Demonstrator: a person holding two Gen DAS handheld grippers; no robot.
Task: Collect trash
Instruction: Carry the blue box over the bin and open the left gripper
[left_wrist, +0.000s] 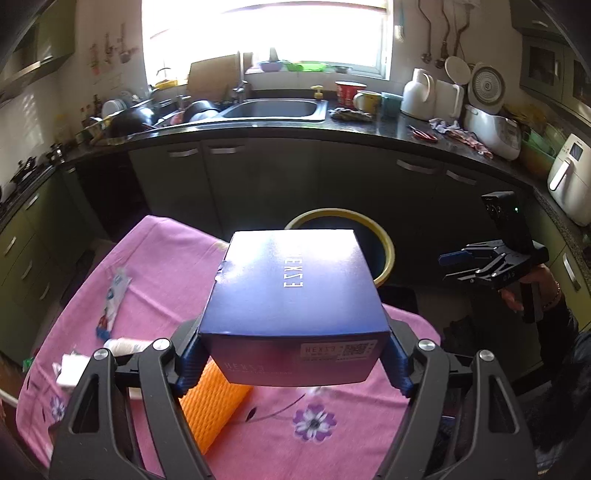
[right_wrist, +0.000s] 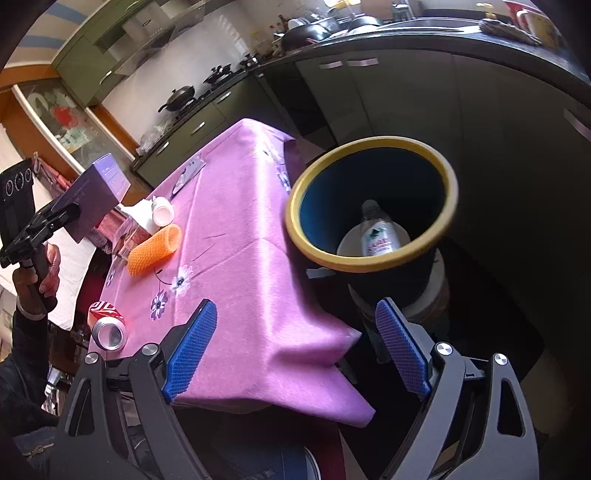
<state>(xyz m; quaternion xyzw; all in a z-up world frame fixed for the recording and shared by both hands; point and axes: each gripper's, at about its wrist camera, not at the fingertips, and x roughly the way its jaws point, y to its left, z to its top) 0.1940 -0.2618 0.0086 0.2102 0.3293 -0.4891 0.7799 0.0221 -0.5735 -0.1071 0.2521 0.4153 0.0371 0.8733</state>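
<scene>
The left hand-held gripper (left_wrist: 295, 354) clamps a dark blue cardboard box (left_wrist: 295, 288) above the pink-clothed desk (left_wrist: 166, 266); it should be carried fully over the yellow-rimmed bin (right_wrist: 369, 206) before release. The right hand-held gripper (right_wrist: 295, 354) hangs open and empty near the bin.

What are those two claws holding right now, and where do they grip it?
The left claw clamps a blue box by its two side faces at its near end. The right claw is open, holding nothing.

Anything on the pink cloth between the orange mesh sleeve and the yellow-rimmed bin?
Nothing: in the right wrist view, only bare pink tablecloth lies between orange mesh sleeve and yellow-rimmed bin.
</scene>
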